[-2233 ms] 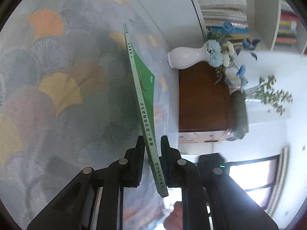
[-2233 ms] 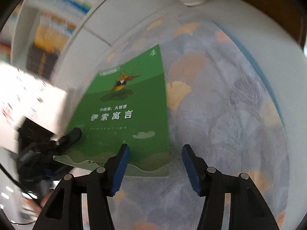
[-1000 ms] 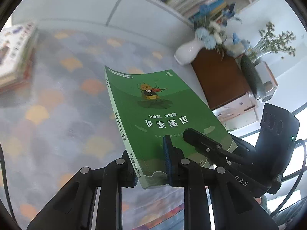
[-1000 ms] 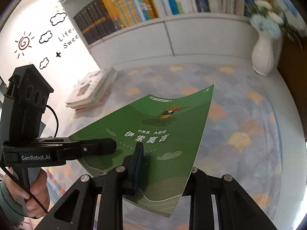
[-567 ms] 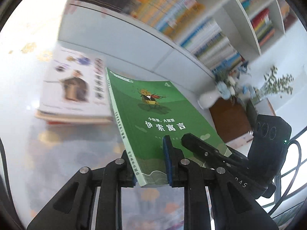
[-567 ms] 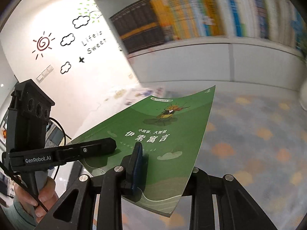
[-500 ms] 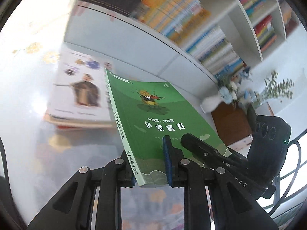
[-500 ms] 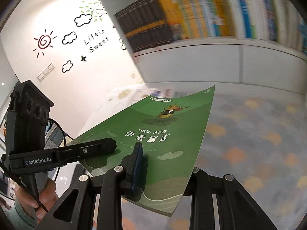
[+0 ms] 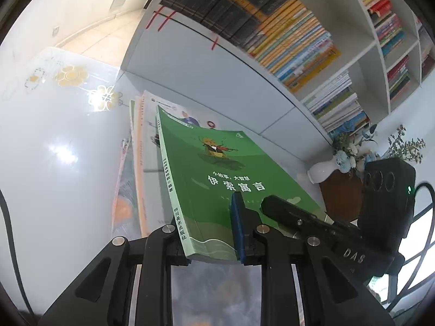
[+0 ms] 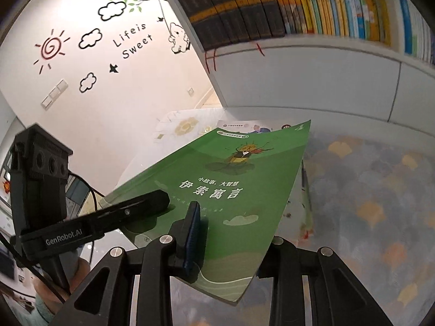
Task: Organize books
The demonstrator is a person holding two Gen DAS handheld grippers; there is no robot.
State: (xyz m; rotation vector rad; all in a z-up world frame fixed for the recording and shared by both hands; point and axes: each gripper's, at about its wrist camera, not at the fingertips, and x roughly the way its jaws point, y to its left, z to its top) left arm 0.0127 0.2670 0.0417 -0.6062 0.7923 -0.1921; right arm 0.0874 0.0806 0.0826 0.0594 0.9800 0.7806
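While we hold one green book between both tools, the scene reads from left to right like this:

Table: we see a glossy white tabletop [image 9: 54,146] with yellow flower prints at the far left of the left wrist view.
Stack: a small stack of books [image 9: 141,146] lies flat on that table against the white cabinet, its top cover pale with a cartoon figure.
Green book: the green book [image 9: 217,174] hangs in the air, front cover up, spine to the left, its far end over the stack; we cannot tell whether it touches the stack.
Left gripper: our left gripper [image 9: 209,233] has its jaws nearly together, clamped on the near spine corner of the book, one blue pad on the cover and one finger below.
Right gripper: our right gripper [image 10: 233,247] grips the near edge of the same book, blue pad on the cover and the other finger beneath; its jaws are opening slightly with the book between them.
Bookcase: a white bookcase [image 9: 299,43] with black, yellow and mixed spines runs behind.
Vase: a white vase [image 9: 320,172] of pale flowers stands on a brown cabinet at the right.
Cloth: a fan-patterned cloth [image 10: 367,203] covers the surface right of the book.
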